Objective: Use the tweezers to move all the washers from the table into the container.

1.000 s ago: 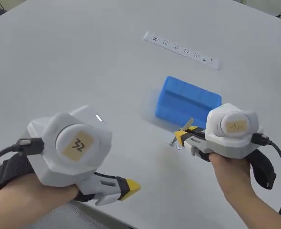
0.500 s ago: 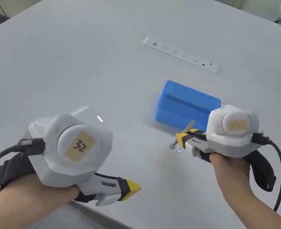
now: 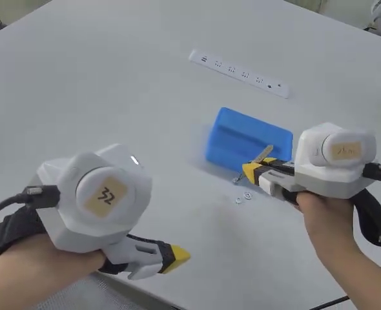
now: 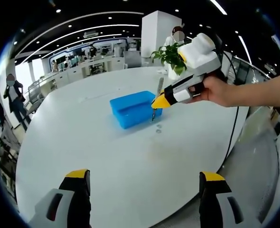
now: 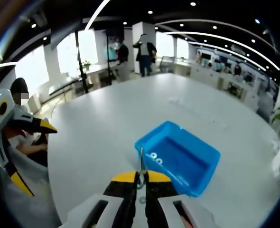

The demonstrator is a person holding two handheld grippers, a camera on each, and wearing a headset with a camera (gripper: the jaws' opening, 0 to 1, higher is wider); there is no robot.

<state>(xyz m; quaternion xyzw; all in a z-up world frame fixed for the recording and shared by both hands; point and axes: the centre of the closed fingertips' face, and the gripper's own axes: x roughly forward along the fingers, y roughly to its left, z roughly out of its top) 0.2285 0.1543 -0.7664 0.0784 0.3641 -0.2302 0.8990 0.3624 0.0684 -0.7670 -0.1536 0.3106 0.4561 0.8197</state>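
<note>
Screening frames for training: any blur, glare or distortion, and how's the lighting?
Head view: soft even light, no glare, faint shadow beside the blue container. Left gripper view: fisheye curves the table edge and ceiling lights. Right gripper view: same curving; right gripper slightly soft.

Your right hand-held gripper point(image 3: 250, 173) has risen and pulled back toward the right of the frame. It has lifted the tweezers point(image 3: 263, 154) away from the washers point(image 3: 247, 195), which now lie clear below the tip.
</note>
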